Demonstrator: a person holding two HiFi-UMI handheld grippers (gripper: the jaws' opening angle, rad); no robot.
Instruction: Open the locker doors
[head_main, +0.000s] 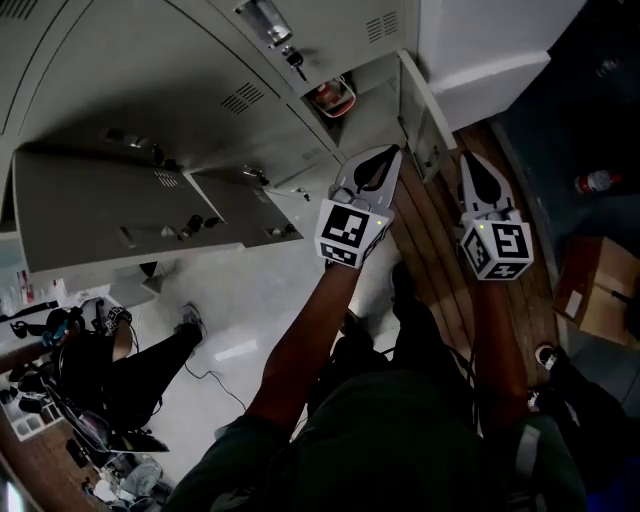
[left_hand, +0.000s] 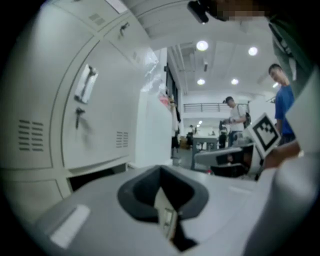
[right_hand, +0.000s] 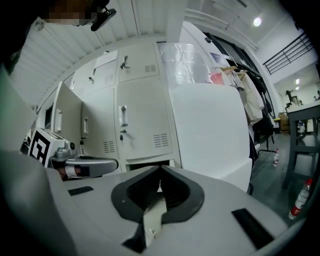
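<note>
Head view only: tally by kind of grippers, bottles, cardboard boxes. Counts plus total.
Grippers: 2 (left gripper, right gripper)
Bottles: 1 (bottle, lying at the right edge)
Cardboard boxes: 1 (cardboard box, below the bottle in the picture)
Total: 4

Head view: dim and underexposed. The person's torso (head_main: 400, 440) renders almost black; the pale floor (head_main: 250, 300) returns soft, diffuse light.

Left gripper view: round ceiling lights (left_hand: 202, 45) give bright overhead illumination. The locker doors (left_hand: 95, 110) are blurred, and the near foreground is out of focus.

Right gripper view: sharper and evenly lit, with 1 ceiling lamp (right_hand: 257, 21) visible.

Both gripper views: strong fisheye curvature, dark vignetted corners.
</note>
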